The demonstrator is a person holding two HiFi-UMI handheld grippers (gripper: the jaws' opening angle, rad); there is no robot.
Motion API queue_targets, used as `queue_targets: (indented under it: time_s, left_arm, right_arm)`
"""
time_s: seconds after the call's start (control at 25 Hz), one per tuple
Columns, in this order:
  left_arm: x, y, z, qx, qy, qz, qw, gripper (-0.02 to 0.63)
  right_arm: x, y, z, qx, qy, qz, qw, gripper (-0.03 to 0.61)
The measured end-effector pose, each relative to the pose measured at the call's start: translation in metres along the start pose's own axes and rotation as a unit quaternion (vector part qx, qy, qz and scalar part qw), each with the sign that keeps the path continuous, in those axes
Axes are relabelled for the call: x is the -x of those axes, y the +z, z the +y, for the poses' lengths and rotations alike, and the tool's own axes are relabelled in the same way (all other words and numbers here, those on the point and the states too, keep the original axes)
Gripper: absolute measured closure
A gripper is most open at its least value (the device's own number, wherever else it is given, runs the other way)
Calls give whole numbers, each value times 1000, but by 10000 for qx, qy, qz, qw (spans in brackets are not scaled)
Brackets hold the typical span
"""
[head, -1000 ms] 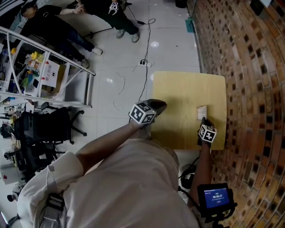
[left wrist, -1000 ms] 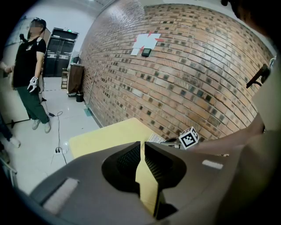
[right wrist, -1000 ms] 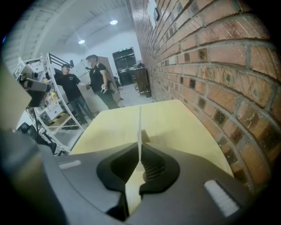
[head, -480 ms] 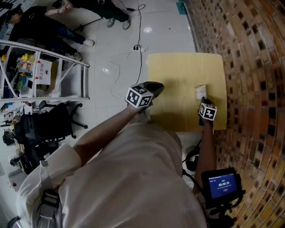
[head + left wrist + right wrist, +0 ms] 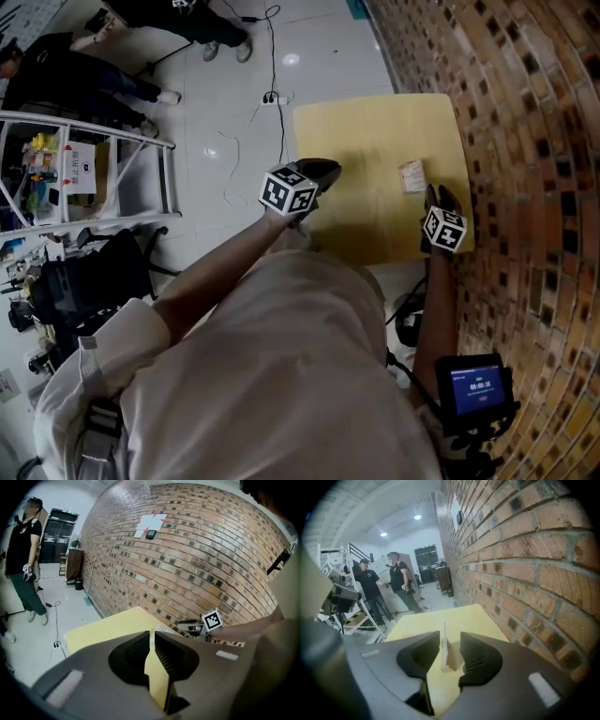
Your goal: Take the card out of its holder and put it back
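A pale card (image 5: 411, 175) stands upright in its small holder (image 5: 449, 663) on the yellow table (image 5: 366, 141), near the brick wall. My right gripper (image 5: 435, 197) is just behind it. In the right gripper view the card (image 5: 444, 641) stands between the jaws of the right gripper (image 5: 450, 639) with a gap on each side. Those jaws are opening and the pads do not press the card. My left gripper (image 5: 317, 172) hovers over the table's left edge, shut and empty. From the left gripper (image 5: 152, 637) I see the card (image 5: 164, 630) and the right gripper (image 5: 194, 626) ahead.
A brick wall (image 5: 525, 141) runs along the table's right side. Cables (image 5: 272, 94) lie on the white floor beyond the table. A metal rack (image 5: 84, 169) and a black chair (image 5: 94, 272) stand at the left. People (image 5: 94, 80) are at the far side of the room.
The head camera has tilted, so the table sits higher in the view. The right gripper has drawn back a little from the card, which stays standing on the table. The left gripper has hardly moved.
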State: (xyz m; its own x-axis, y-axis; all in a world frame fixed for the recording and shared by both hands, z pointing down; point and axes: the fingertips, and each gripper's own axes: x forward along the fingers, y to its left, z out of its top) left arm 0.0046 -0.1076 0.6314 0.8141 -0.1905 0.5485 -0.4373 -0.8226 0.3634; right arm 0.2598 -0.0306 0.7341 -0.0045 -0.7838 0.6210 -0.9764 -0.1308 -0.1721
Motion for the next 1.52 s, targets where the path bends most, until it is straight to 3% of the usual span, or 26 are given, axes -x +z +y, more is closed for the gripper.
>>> queue_targets:
  time_s: [0.28, 0.72, 1.0, 1.28, 1.52]
  left_arm:
    - [-5, 14, -2, -181, -106, -110, 9997, 561]
    - [-3, 63, 16, -421, 205, -582, 9972, 566]
    - [-5, 80, 10, -346, 188, -793, 9961, 568]
    - [-2, 62, 8, -361, 12, -620, 9974, 568]
    - [11, 52, 19, -431, -220, -465, 9977, 569]
  right_arm:
    - [66, 58, -1, 143, -228, -745, 9969, 445]
    - [174, 133, 11, 267, -633, -1917, 9790, 446]
    - [223, 122, 12, 288, -932, -2288, 9686, 462]
    - [230, 69, 13, 40, -1365, -2000, 9702, 469]
    - [232, 62, 36, -160, -1666, -1953, 9664, 479]
